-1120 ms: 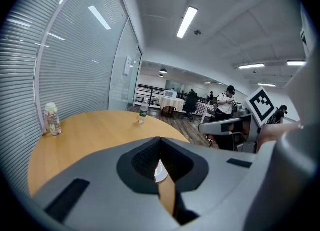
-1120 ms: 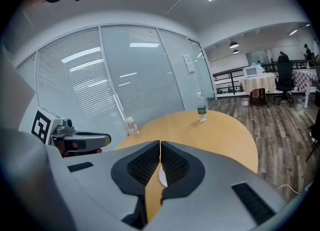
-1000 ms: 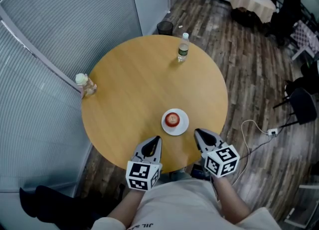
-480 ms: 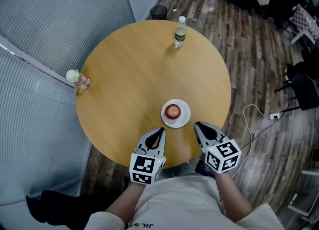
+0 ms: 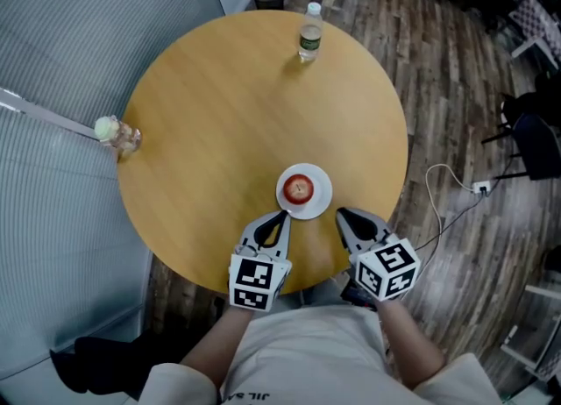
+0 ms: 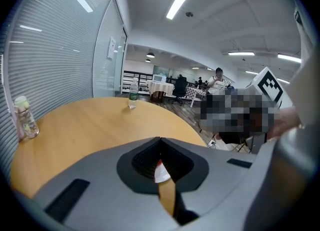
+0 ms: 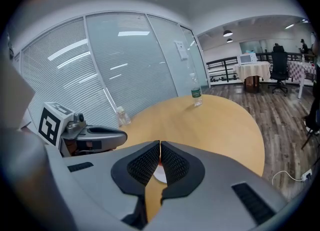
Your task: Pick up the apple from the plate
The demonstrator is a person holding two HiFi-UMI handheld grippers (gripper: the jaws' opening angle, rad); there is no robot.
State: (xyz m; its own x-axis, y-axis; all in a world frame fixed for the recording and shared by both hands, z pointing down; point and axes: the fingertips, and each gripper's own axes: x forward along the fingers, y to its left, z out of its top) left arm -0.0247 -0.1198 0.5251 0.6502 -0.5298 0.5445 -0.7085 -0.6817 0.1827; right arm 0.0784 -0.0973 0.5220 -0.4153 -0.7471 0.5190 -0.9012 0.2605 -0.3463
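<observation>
A red apple [image 5: 300, 188] sits on a small white plate [image 5: 321, 202] near the front edge of the round wooden table [image 5: 219, 131]. My left gripper [image 5: 280, 216] hangs just in front of the plate on its left side, jaws shut and empty. My right gripper [image 5: 342, 215] hangs in front of the plate on its right side, also shut with nothing held. In the left gripper view the plate [image 6: 161, 176] shows as a sliver through the gap behind the shut tips [image 6: 160, 139]. In the right gripper view the plate [image 7: 160, 175] peeks below the shut tips [image 7: 160, 143].
A water bottle [image 5: 308, 32] stands at the table's far edge. A small clear bottle with a pale cap [image 5: 118, 135] stands at the left edge by the glass wall. A cable and plug [image 5: 478, 188] lie on the wood floor at the right. A black chair [image 5: 536, 145] stands beyond.
Both grippers have come closer to the plate over the table's near edge. Both stay shut. The apple and plate have not moved on the table.
</observation>
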